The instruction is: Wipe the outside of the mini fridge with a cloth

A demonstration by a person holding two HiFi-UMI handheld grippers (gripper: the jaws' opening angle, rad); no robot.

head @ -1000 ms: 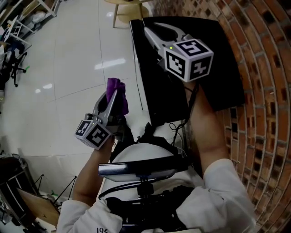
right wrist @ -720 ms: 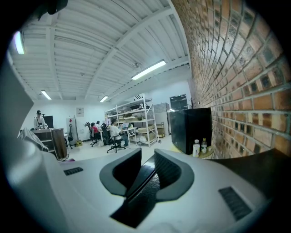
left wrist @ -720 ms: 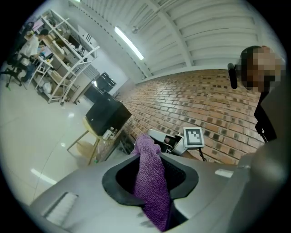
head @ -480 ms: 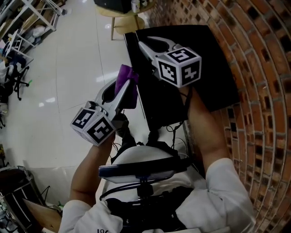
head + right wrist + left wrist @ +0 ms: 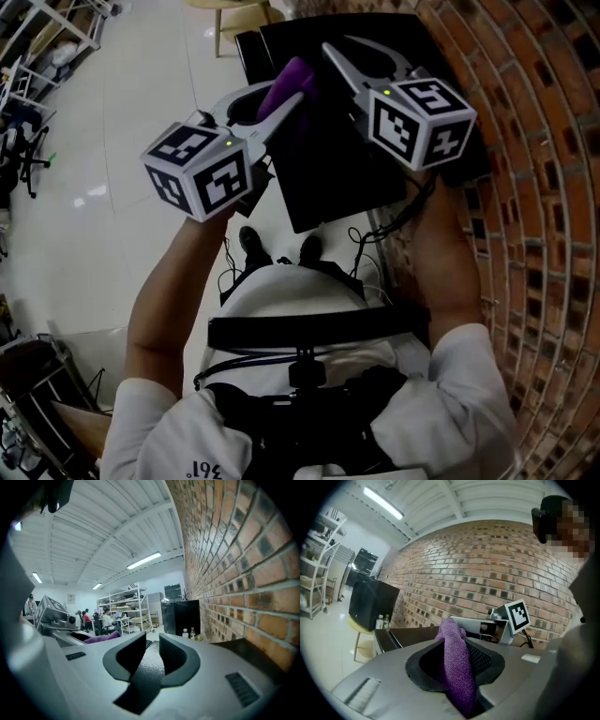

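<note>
Head view: the left gripper (image 5: 292, 94), at top centre, has its jaws clamped on a purple cloth (image 5: 289, 73), held above the black mini fridge (image 5: 328, 178) that stands against the brick wall (image 5: 534, 187). The right gripper (image 5: 333, 52), just beside it at the right, hovers over the fridge top. Left gripper view: the cloth fills the jaws as a soft, light, bunched fold, likely to slip unless pinched deep, as here. Right gripper view: the jaws are slightly apart and empty, with the textured fridge top below. The fridge looks rigid and heavy, so wiping pressure should not shift it.
</note>
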